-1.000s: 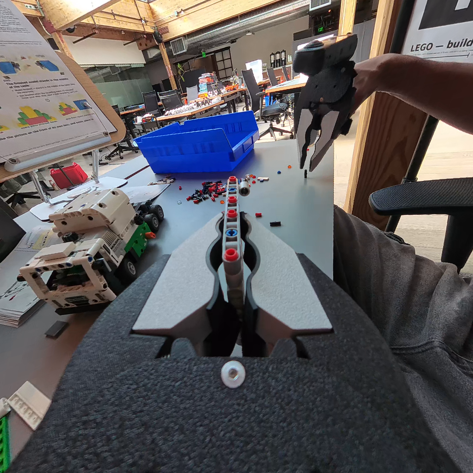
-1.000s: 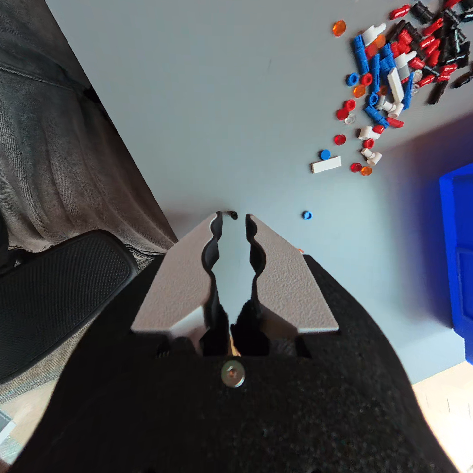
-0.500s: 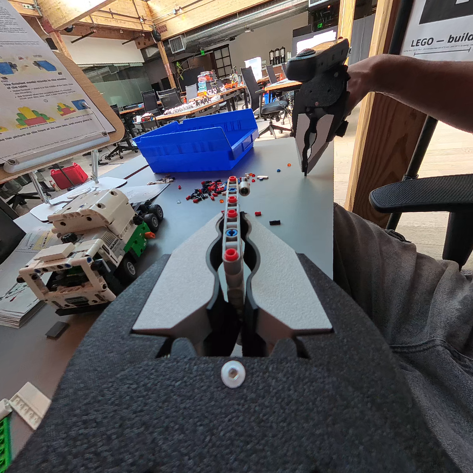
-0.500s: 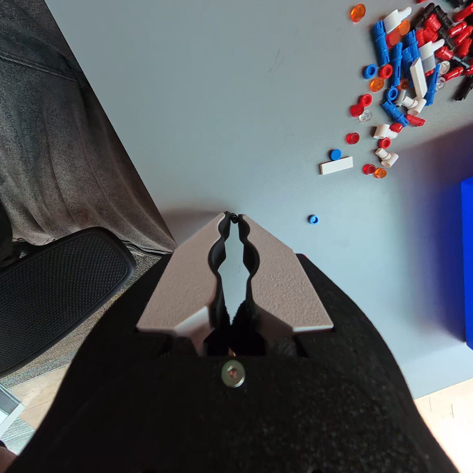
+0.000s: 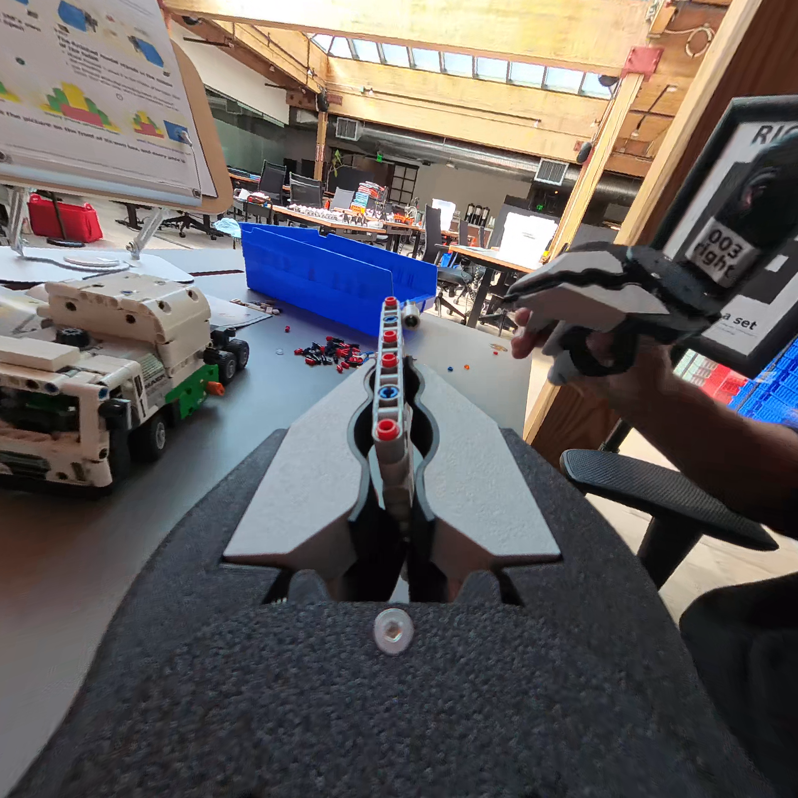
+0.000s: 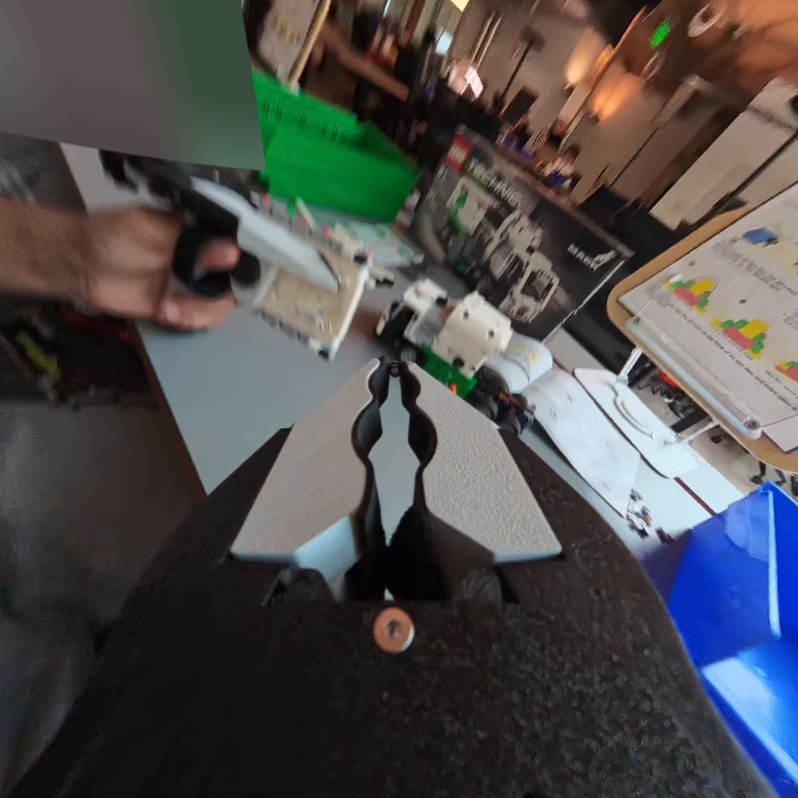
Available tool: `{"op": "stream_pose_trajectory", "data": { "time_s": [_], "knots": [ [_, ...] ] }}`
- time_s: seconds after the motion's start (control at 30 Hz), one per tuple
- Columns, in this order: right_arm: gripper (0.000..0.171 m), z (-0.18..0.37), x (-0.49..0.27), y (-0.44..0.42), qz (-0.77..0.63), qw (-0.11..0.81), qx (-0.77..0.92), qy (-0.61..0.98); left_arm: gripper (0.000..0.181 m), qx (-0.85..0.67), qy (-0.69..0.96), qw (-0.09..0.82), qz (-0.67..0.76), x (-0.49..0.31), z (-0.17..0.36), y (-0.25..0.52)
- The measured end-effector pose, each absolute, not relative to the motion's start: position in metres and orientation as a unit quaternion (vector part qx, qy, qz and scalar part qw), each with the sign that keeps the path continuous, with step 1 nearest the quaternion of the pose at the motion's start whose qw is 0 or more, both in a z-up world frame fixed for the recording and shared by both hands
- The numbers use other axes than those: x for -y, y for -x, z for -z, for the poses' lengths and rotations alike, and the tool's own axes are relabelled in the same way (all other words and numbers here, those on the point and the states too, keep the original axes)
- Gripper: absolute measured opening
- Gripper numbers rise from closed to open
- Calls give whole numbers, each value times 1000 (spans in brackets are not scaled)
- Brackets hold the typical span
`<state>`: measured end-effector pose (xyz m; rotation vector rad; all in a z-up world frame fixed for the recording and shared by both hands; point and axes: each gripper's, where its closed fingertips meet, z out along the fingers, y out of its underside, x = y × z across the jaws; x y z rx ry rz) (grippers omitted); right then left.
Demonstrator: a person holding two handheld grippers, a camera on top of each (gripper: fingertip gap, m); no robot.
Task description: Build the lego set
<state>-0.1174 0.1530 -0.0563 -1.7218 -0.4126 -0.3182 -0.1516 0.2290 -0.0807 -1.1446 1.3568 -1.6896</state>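
Centre frame, the left gripper (image 5: 391, 380) clamps a grey pinned beam (image 5: 390, 375); upper right, the right gripper (image 6: 394, 368) pinches a small black pin (image 6: 394, 368) — line it squarely with an empty hole, then push gently.

You are sitting in a big open-plan workshop office. Behind the blue bin (image 5: 332, 280) on your grey table (image 5: 276, 401), rows of desks (image 5: 328, 220) with black office chairs (image 5: 302, 190) carry stacked kits and gear. Above the bin run timber beams (image 5: 432, 39), skylights (image 5: 466, 64) and bare metal ducting (image 5: 449, 142). Left of the bin, a clipboard stand (image 5: 99, 95) holds printed building instructions.
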Motion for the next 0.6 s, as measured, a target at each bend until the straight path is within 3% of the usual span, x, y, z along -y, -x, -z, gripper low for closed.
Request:
{"op": "stream_pose_trajectory", "data": {
  "time_s": [0.03, 0.13, 0.23, 0.33, 0.6],
  "knots": [
    [3, 44, -163, 129, 126, 664, 147, 722, 4, -514, 444, 336, 652, -229, 80, 150],
    [3, 33, -190, 147, 113, 719, 85, 680, 5, -506, 448, 326, 661, -225, 80, 147],
    [3, 53, -208, 148, 201, 695, 105, 682, 5, -505, 442, 332, 663, -224, 78, 148],
    [3, 56, -214, 153, 148, 715, 68, 680, 5, -505, 434, 340, 664, -223, 76, 151],
    [3, 66, -223, 157, 166, 699, 75, 691, 5, -512, 430, 354, 654, -221, 77, 152]
  ]
}}
